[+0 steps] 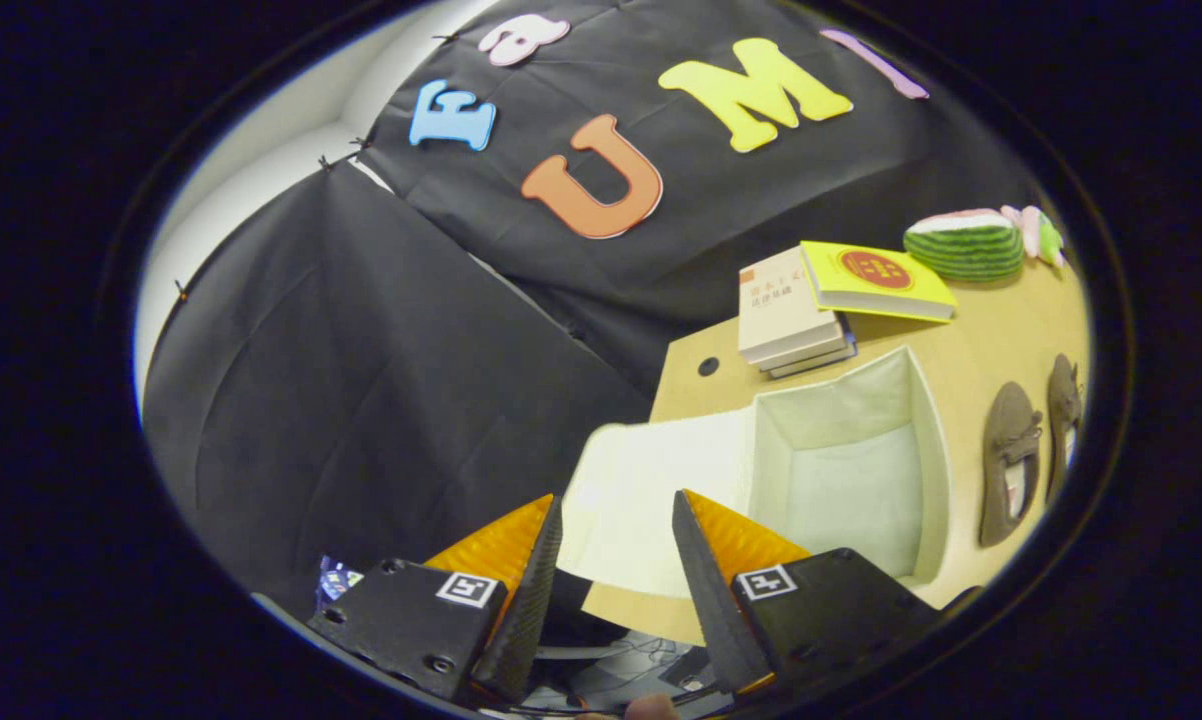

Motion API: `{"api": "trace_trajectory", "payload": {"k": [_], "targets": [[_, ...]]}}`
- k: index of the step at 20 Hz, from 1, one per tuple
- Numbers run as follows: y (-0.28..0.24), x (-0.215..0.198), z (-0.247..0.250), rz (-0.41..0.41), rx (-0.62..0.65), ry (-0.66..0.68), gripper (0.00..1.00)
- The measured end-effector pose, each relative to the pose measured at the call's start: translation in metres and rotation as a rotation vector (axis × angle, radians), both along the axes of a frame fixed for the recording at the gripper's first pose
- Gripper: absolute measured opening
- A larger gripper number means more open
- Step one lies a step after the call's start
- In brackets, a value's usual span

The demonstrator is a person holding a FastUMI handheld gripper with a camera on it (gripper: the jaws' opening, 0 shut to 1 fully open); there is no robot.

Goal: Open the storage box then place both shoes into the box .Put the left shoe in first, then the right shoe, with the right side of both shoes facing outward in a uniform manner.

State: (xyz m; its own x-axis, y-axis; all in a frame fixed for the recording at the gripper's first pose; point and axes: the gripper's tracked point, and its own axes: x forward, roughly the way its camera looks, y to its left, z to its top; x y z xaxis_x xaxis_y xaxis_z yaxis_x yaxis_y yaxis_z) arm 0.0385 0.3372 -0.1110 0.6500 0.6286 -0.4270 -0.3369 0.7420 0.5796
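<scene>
Jaws point(616, 515) spread wide, gripping nothing, with the flap point(651, 500) of the storage box point(841, 470) just ahead between them. Box lies open on the counter point(991, 350); both shoes point(1011, 460) to its right, books point(821, 305) beyond.

Wooden table point(971, 345), open storage box point(841, 470), shoes point(1009, 460), books point(791, 315)

On the worktop point(971, 350) the open storage box point(841, 470) lies just ahead of the parted, empty jaws, its lid point(651, 500) flopped toward nine o'clock. Two shoes point(1009, 460) sit at three o'clock, books point(801, 315) at twelve.
</scene>
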Motion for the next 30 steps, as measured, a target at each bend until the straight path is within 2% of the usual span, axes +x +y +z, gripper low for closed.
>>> {"api": "trace_trajectory", "payload": {"k": [3, 5, 9, 15, 23, 30], "targets": [[-0.028, -0.001, -0.003, -0.053, -0.087, -0.047, 1.0], [-0.053, 0.002, -0.001, -0.097, -0.141, -0.078, 1.0], [-0.125, 0.002, 0.002, -0.209, -0.336, -0.151, 1.0], [-0.223, 0.003, -0.016, -0.294, -0.452, -0.145, 1.0], [-0.305, 0.005, -0.101, -0.281, -0.519, 0.06, 1.0], [-0.335, 0.031, -0.19, -0.244, -0.537, 0.269, 1.0]]}}
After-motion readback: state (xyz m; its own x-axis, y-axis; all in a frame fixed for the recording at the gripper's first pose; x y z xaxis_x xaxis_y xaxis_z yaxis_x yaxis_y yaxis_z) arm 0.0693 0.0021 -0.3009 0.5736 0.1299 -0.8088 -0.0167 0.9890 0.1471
